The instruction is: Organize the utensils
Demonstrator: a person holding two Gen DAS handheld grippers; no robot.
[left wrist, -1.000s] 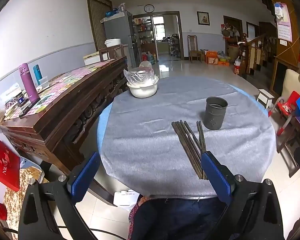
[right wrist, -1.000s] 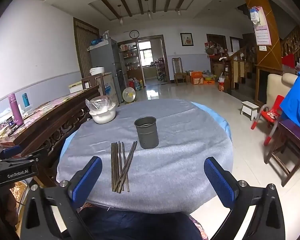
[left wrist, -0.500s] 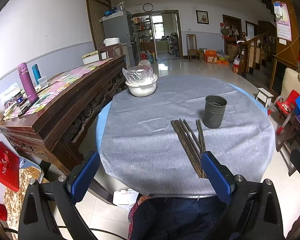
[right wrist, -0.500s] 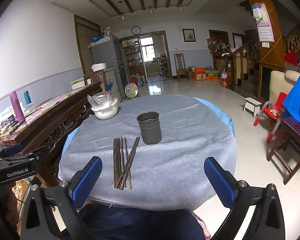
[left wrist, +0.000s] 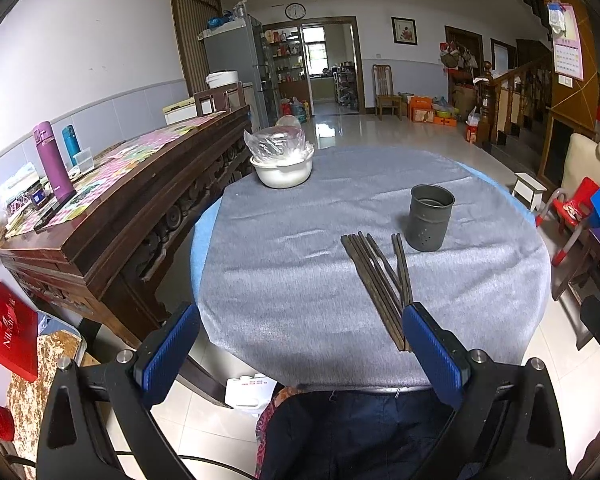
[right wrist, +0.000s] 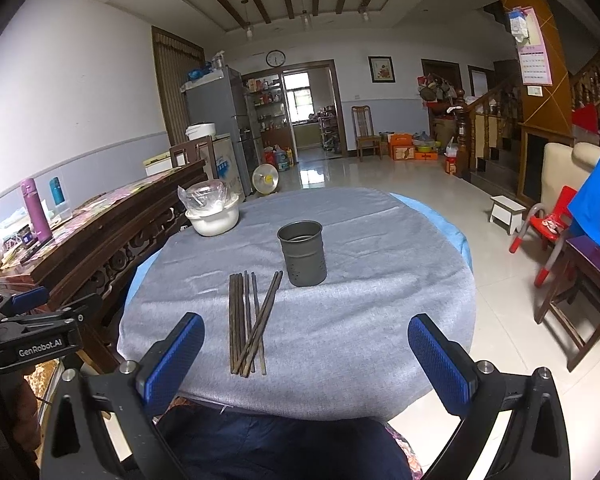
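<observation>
Only the right wrist view catches the left gripper [right wrist: 24, 304] at far left, its jaw state unclear there. Both the left gripper and the right gripper [right wrist: 306, 344] stand wide open and empty over one holder [right wrist: 302, 253] and about eight chopsticks [right wrist: 246, 320].

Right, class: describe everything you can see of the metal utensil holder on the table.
The metal utensil holder is a dull grey cylinder, open at the top, with small holes punched near its base. It stands upright on the grey tablecloth and, as far as its visible inside shows, looks empty. The dark chopsticks lie flat just in front of it, apparently not touching it. Neither claw is near it.
</observation>
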